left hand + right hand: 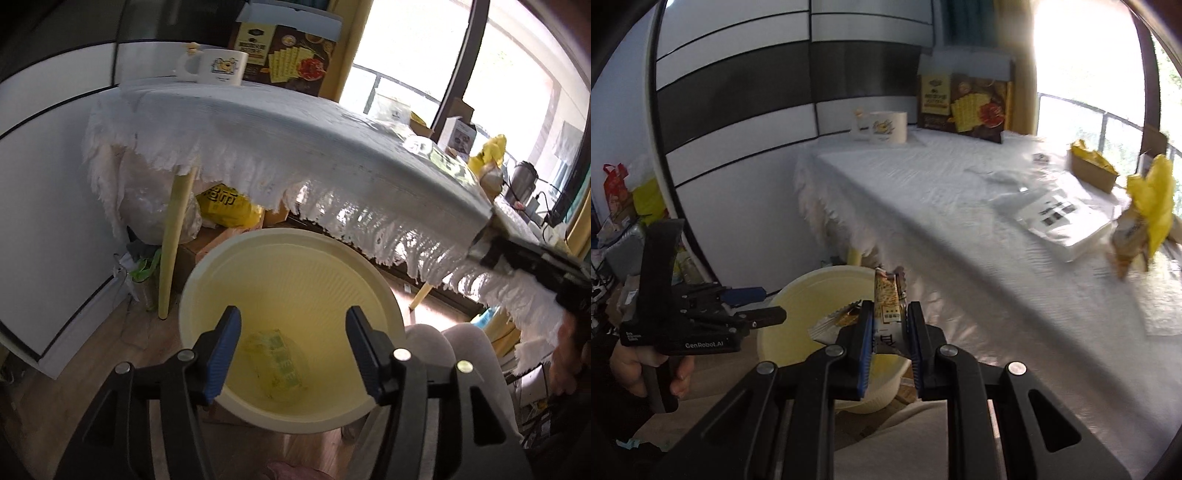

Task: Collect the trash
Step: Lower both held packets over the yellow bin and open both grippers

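Right claw (888, 332) is clamped on a snack wrapper (886, 295), long axis upright and pointing away along the fingers. The bin (812, 291) stands on the floor beside the table (960, 229), below and just beyond this claw; the wrapper's upper end overlaps the bin mouth in the right wrist view. Left claw (291, 354) hangs open and empty over the bin (291, 273), one wrapper (277, 362) lying at the bottom. Judgement: the right claw is the one to release, once over the opening.
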`<state>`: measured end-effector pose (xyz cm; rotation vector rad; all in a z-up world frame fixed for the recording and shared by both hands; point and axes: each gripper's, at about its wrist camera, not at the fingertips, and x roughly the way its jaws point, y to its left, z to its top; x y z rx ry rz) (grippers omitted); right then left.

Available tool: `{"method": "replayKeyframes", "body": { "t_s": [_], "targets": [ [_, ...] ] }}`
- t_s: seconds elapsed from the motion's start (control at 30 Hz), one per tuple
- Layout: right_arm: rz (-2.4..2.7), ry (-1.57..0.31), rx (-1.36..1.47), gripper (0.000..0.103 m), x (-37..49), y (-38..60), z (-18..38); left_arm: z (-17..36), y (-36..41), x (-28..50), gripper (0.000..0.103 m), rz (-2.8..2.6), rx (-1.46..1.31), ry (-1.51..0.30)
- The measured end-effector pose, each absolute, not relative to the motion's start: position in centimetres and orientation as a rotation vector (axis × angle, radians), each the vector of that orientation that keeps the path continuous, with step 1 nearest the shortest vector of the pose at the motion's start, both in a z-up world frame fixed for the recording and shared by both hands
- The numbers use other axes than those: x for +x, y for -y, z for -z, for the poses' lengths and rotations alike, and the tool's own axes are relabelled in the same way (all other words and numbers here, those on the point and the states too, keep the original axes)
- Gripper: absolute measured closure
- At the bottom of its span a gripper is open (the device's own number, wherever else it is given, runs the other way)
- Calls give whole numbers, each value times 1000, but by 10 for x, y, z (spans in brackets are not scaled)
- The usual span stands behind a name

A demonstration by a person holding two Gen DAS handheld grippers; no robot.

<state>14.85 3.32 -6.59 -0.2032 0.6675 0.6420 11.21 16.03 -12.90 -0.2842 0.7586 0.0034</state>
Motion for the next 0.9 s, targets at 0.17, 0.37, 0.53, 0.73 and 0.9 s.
{"method": "replayKeyframes", "body": {
  "t_s": [0.17, 0.37, 0.53, 0.73, 0.9],
  "targets": [
    [-692, -694, -180, 87, 154, -52, 77, 123, -172, 100, 43, -40, -294, -723],
    [-769, -678, -230, 87, 159, -85, 83, 119, -188, 86, 43, -131, -303, -702],
    [-771, -665, -226, 82, 169, -100, 80, 116, -203, 75, 43, -182, -326, -698],
    [-774, -677, -180, 59, 176, -100, 76, 110, -207, 66, 43, -210, -312, -687],
    [-773, -674, -171, 55, 176, -97, 73, 106, -203, 64, 43, -212, -301, -688]
  ]
}}
